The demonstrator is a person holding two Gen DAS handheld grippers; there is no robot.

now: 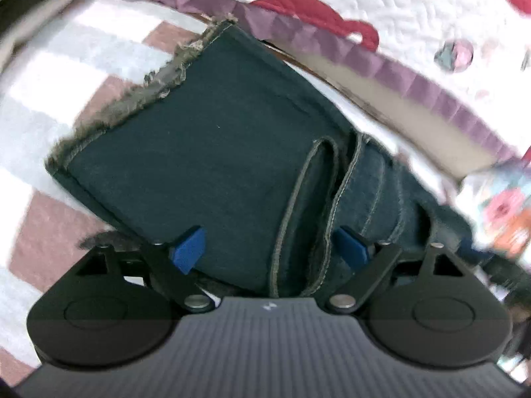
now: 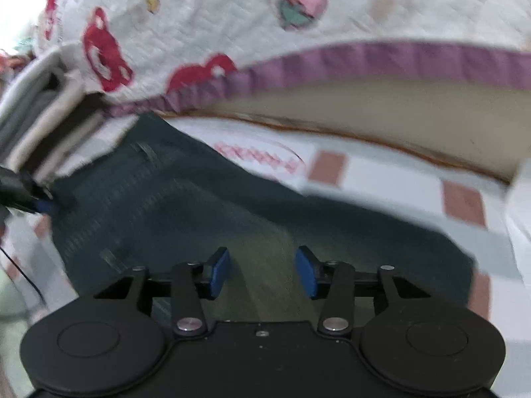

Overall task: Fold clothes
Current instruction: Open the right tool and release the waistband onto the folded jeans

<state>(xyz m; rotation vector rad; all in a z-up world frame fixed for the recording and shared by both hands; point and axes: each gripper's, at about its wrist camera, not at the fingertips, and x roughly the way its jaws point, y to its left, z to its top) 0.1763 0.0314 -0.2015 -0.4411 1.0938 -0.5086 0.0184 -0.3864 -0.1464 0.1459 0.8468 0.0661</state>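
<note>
Both claws agape over jeans [image 1: 205, 152], seemingly folded

My left gripper [image 1: 270, 248] points steeply downward, its blue pads [image 1: 187, 248] spread wide with nothing pressed between them. My right gripper [image 2: 264, 272] tilts down too, blue pads [image 2: 220, 272] parted about halfway and gripping nothing. In the right wrist view, my left gripper's tip shows at the far left edge.
</note>
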